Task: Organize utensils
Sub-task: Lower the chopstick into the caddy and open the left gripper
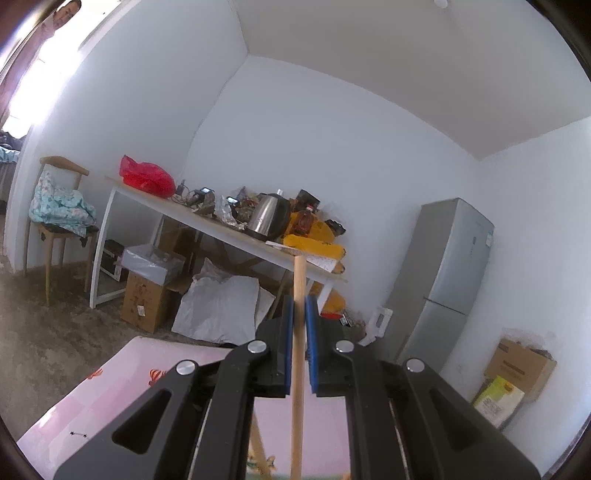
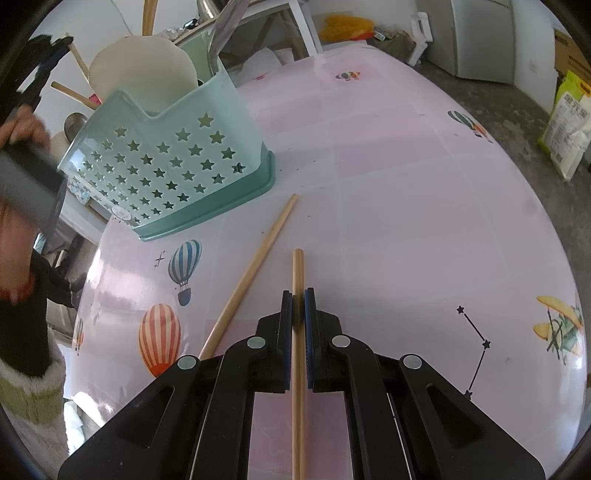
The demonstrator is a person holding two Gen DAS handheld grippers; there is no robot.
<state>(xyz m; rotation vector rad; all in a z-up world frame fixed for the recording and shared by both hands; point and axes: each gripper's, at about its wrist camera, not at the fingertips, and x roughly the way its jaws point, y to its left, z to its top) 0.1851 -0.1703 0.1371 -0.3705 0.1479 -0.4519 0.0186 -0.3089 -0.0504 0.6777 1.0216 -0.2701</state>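
In the left wrist view my left gripper [image 1: 299, 306] points level across the room, shut on a wooden chopstick [image 1: 297, 387] that stands upright between its blue pads. My right gripper [image 2: 298, 295] tilts down over the pink table [image 2: 406, 221], shut on a second chopstick [image 2: 297, 269] that runs along its fingers, its tip poking out ahead. A third chopstick [image 2: 255, 266] lies loose on the table just to its left. A teal star-patterned utensil holder [image 2: 166, 162] stands at the upper left, holding a white scoop [image 2: 142, 70], a metal utensil [image 2: 221, 29] and wooden handles.
A person's hand [image 2: 22, 129] and dark sleeve are at the left edge beside the holder. Beyond the pink table stand a cluttered white table with a kettle [image 1: 267, 216], a chair [image 1: 59, 221], cardboard boxes [image 1: 146, 299] and a grey fridge [image 1: 443, 273].
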